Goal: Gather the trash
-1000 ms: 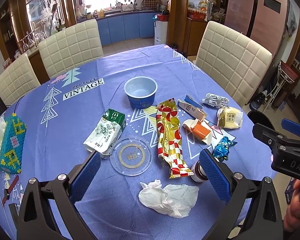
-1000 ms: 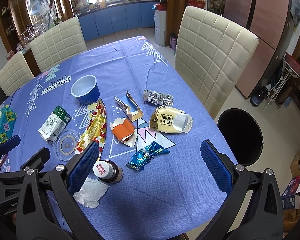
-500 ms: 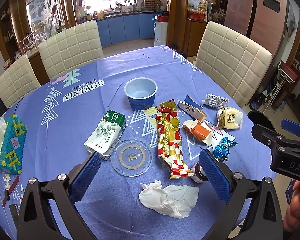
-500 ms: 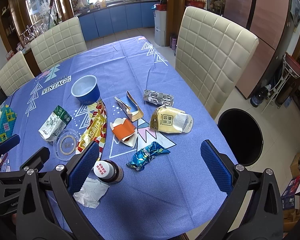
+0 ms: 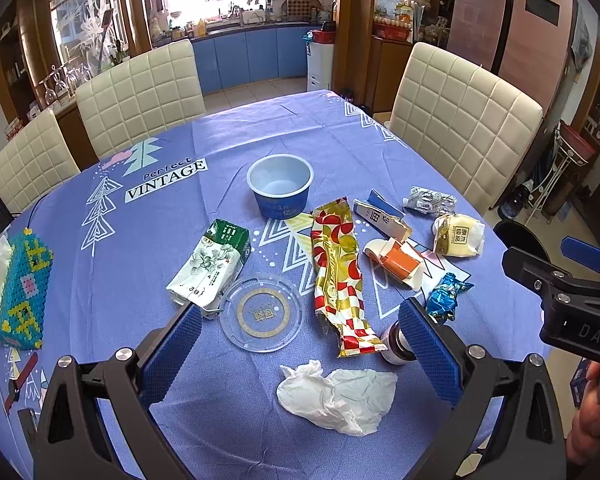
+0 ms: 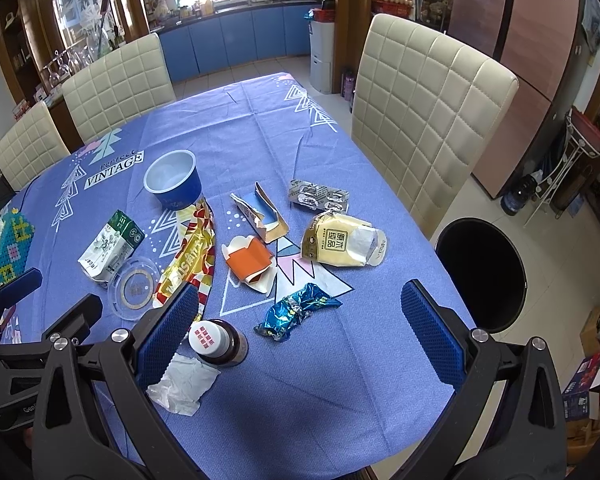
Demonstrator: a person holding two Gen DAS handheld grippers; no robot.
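Observation:
Trash lies scattered on the blue tablecloth (image 5: pixel 228 136). A crumpled white tissue (image 5: pixel 336 394) rests just ahead of my open left gripper (image 5: pixel 300 354). Beyond it are a clear round lid (image 5: pixel 261 312), a green-white carton (image 5: pixel 212 266), a red-gold wrapper (image 5: pixel 338 272), a blue cup (image 5: pixel 280 184) and a brown bottle (image 5: pixel 396 346). My right gripper (image 6: pixel 300 332) is open above the blue foil wrapper (image 6: pixel 296 312), with the orange box (image 6: pixel 248 262), yellow pouch (image 6: pixel 340 240), torn blue box (image 6: pixel 260 216) and silver blister pack (image 6: pixel 318 198) farther off. A black bin (image 6: pixel 482 272) stands on the floor at right.
Cream quilted chairs (image 5: pixel 460 120) surround the table. A beaded tissue box (image 5: pixel 16 284) sits at the left edge. The right gripper's body (image 5: pixel 568 292) and a hand (image 5: pixel 588 432) show at right in the left wrist view. Boxes (image 6: pixel 592 376) lie on the floor.

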